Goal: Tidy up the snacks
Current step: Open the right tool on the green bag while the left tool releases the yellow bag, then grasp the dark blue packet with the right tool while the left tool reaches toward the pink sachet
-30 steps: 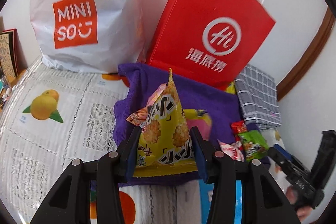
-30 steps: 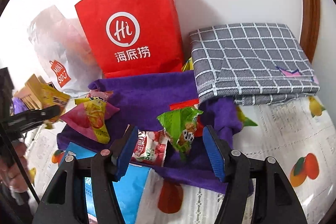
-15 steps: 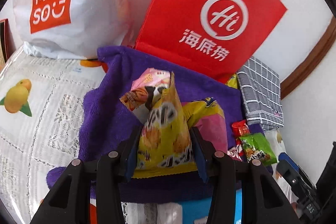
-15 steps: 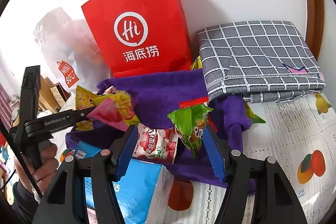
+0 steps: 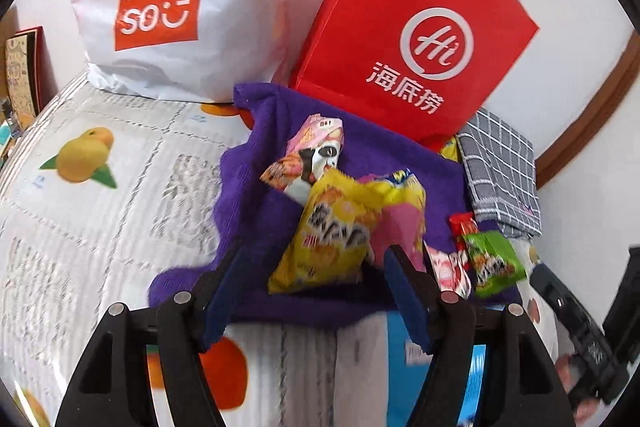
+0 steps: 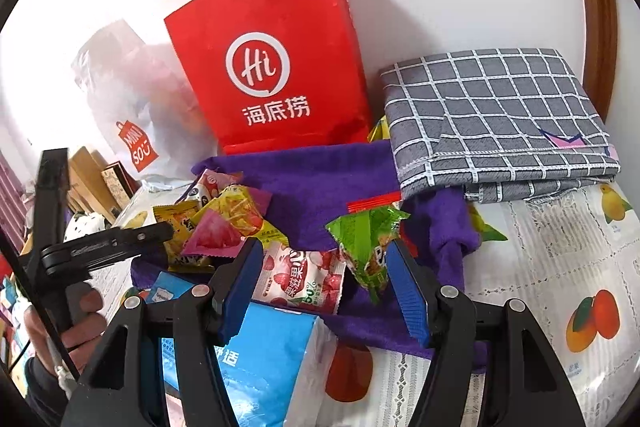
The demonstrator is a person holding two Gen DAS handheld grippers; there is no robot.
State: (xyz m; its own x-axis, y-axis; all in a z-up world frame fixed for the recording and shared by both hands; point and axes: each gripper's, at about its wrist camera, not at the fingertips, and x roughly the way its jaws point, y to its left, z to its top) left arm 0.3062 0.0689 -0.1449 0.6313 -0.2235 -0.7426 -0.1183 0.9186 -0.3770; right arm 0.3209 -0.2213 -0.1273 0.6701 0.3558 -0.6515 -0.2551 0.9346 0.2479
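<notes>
Now a yellow snack packet [image 5: 332, 231] on the purple towel [image 5: 256, 187], leaning on a pink packet [image 5: 400, 223], long axis running away from the left gripper [image 5: 310, 283]. Jaws there opening, pads clear of the packet on both sides, nothing held. Closer to the left hand by far. Farther right, a green packet [image 6: 368, 239] just ahead of the right gripper [image 6: 324, 279], standing half open and empty, with a strawberry packet [image 6: 304, 279] between its fingers but untouched. Behind, a red paper bag [image 6: 272, 67] and white Miniso bag [image 5: 176, 3]. Only the right view shows the blue tissue pack [image 6: 268, 355] properly; the packet's resting edge there is blurred, perhaps not settled.
</notes>
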